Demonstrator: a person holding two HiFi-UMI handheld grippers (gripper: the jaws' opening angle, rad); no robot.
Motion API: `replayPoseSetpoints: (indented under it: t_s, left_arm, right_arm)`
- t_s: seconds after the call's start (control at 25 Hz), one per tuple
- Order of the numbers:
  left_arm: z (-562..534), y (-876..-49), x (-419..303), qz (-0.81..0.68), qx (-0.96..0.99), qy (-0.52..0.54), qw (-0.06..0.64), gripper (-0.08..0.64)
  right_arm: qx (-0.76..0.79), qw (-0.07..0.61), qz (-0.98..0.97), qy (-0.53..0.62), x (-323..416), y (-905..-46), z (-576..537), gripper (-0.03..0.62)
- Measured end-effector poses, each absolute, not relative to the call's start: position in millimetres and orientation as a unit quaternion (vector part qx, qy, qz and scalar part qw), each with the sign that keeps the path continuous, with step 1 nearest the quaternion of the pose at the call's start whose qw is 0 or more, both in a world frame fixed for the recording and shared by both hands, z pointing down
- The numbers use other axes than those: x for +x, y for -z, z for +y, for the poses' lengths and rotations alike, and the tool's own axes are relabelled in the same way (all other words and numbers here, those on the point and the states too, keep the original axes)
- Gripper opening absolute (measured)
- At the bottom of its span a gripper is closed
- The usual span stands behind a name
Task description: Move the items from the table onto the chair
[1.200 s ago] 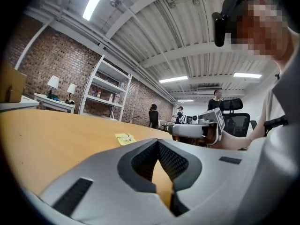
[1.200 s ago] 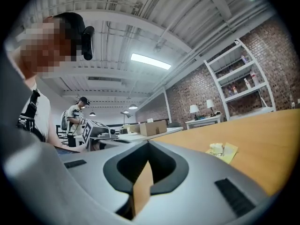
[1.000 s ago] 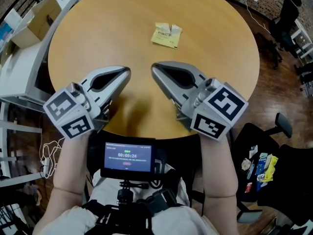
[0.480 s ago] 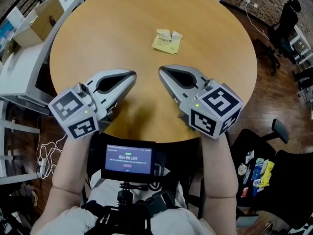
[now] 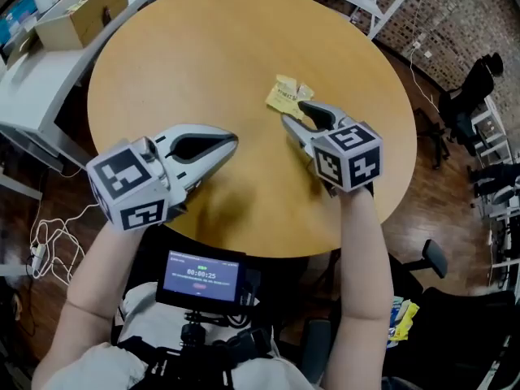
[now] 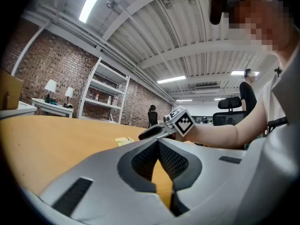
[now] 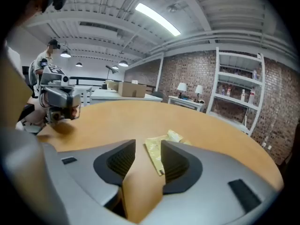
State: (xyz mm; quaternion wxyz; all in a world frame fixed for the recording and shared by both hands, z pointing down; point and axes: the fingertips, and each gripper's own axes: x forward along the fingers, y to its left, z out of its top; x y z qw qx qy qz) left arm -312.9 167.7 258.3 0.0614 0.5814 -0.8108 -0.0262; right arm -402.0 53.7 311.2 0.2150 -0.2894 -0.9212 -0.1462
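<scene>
Table [image 5: 203,47]: round, tan wood top.
Yellow packet [image 5: 284,96] [image 7: 153,153]: lies flat on the table's far right part, crumpled at its top. Its dark print is too small to read.
Right gripper [image 5: 294,114] [image 7: 147,146]: tilted down at the packet. Its jaws have just been opening and now stand apart. The packet's near edge shows in the gap; the pads do not press it.
Left gripper [image 5: 231,143] [image 6: 158,143]: over the table's near side, jaw tips together, nothing between.
Marker cubes: black-and-white square codes, no lettering.
Screen [image 5: 199,273]: at the person's chest, reads 00:00:25.
Black chair [image 5: 459,323]: lower right, off the table, well apart from the packet.
</scene>
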Motion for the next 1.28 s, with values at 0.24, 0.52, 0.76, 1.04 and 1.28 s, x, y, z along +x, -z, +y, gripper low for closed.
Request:
replayPoseSetpoints:
  t_s: [0.24,0.52,0.76,1.04,1.28]
  left_arm:
    - [175,-257,-316,-0.811,0.582,0.030,0.054,0.006]
    - [179,-255,-321,-0.810,0.583,0.036,0.050,0.006]
    - [181,-257,-321,-0.812,0.581,0.032,0.052,0.006]
    - [185,-256,-322,-0.814,0.577,0.034,0.051,0.006]
    - [182,-260,-319,-0.811,0.582,0.034,0.053,0.006]
  right_arm:
    - [-0.257,0.244,-0.927,0.120,-449,-321,15,0.196]
    - [-0.294,0.296,-0.896,0.154,-477,-332,2,0.336]
    - [-0.364,0.350,-0.847,0.168,-483,-349,23,0.339]
    - [-0.384,0.359,-0.832,0.175,-475,-351,31,0.123]
    - [-0.364,0.339,-0.849,0.178,-474,-340,25,0.003]
